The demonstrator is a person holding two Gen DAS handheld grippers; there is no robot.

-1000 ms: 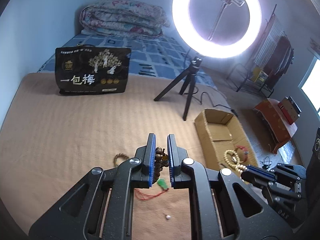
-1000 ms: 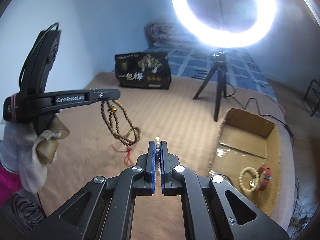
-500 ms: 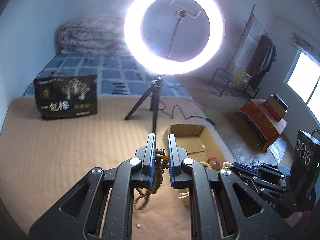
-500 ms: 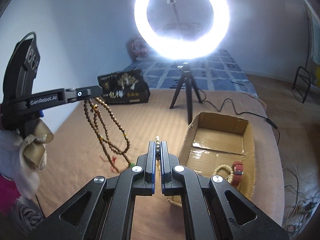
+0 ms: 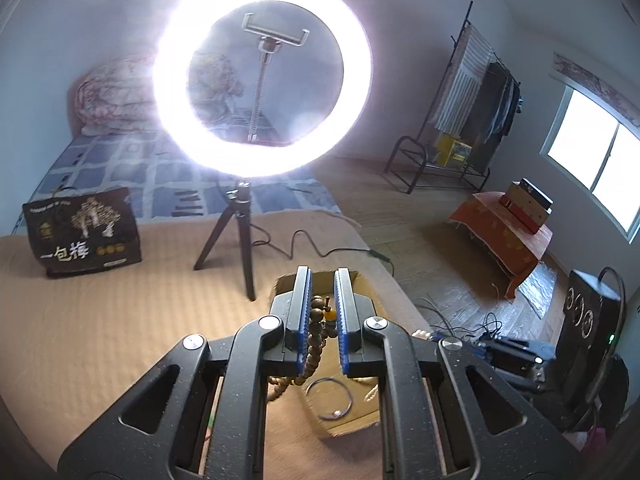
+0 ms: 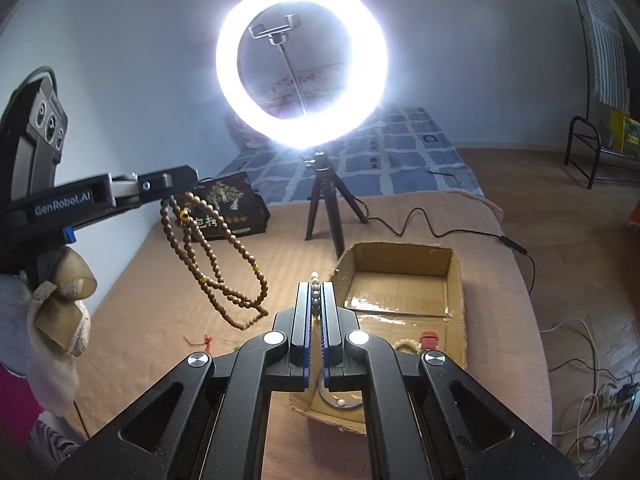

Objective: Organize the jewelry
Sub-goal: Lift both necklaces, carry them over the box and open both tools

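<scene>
- Brown wooden bead necklace [image 6: 224,264] clamped in the left hand-held gripper [image 5: 323,312]; seen in the right wrist view dangling in long loops at left centre, clear of the tan bed cover [image 6: 168,304].
- Same strand visible between the blue pads in the left wrist view, hanging down past an orange bead.
- Right hand-held gripper [image 6: 316,304] pressed together on a thin string of small beads [image 6: 315,286], pale and dark, poking up above the jaws at frame centre.
- Just changed: both grippers carried up and across from the open bed cover toward the cardboard box [image 6: 456,276]; a second ago the box lay off to the right in the left wrist view, now sits directly under the left jaws.
- Already in the box: a metal ring with a pearl [image 5: 329,398], a pale bead bracelet [image 6: 406,346] and something red [image 6: 430,340] at its near end.
- Red cord [image 6: 206,342] lying on the cover at lower left, not collected.
- Meaning for the task: transport stage nearly done; probably next a lowering over the box and release of both strands, taking care the long loops land inside rather than draping over the rim.
</scene>
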